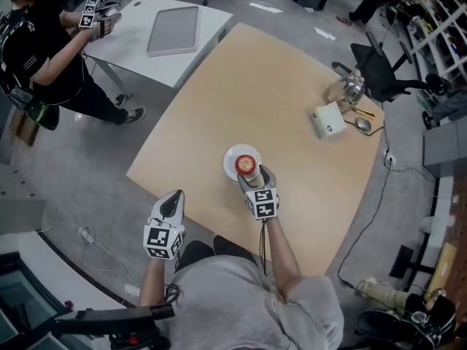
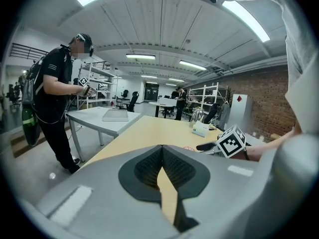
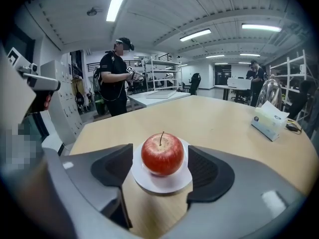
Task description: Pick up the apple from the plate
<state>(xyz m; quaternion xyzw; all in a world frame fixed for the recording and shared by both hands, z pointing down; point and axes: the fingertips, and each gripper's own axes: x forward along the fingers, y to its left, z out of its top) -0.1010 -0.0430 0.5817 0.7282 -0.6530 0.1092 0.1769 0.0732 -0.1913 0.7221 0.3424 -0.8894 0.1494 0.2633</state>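
The apple point(image 3: 162, 153) sits upright, stem up, in the middle of a small white plate point(image 3: 149, 182) on the tan table point(image 1: 277, 93). The right claw point(image 3: 160, 169) is at the plate's near side, tilted downward, with its jaws spread wide — one dark pad on each side of the apple, neither touching it. It holds nothing yet. The left claw point(image 1: 172, 204) hangs off the near edge of the table, well away from the plate, its jaws closed together and empty. A tissue box point(image 1: 328, 120) lies far beyond the plate and plays no part.

The step in hand looks to be the approach before the grip. To do it well, I would keep the apple centred between the pads and bring them down to its widest part, not its upper curve, where a round, smooth fruit would likely squirt out. The lower jaw edges should stay clear of the plate rim — a light plate could tip or slide. Close evenly, then lift straight up.
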